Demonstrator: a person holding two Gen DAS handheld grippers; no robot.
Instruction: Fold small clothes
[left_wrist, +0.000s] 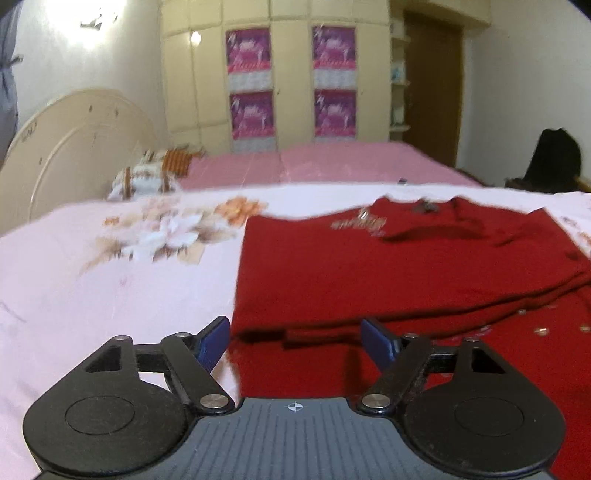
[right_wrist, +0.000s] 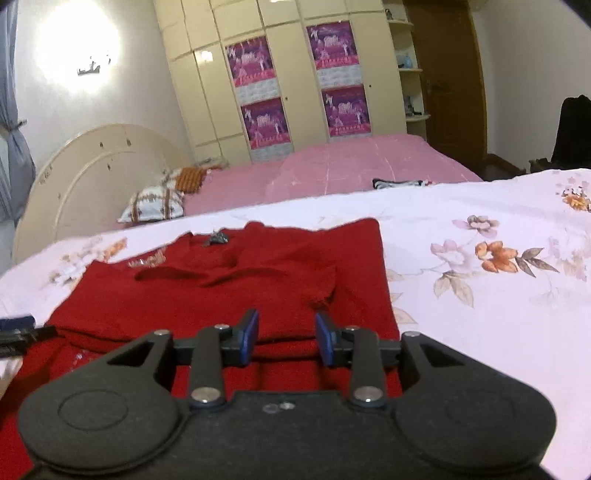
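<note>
Left wrist view: low, close over the garment's near left edge, facing the far wardrobe. Right wrist view: same heading, over its near right edge. Shared: garment, bed, wardrobe.

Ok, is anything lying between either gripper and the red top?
Nothing visible. The left gripper and right gripper both hang open right over the near edge of the red top, with no object between; only floral sheet lies around it.
</note>
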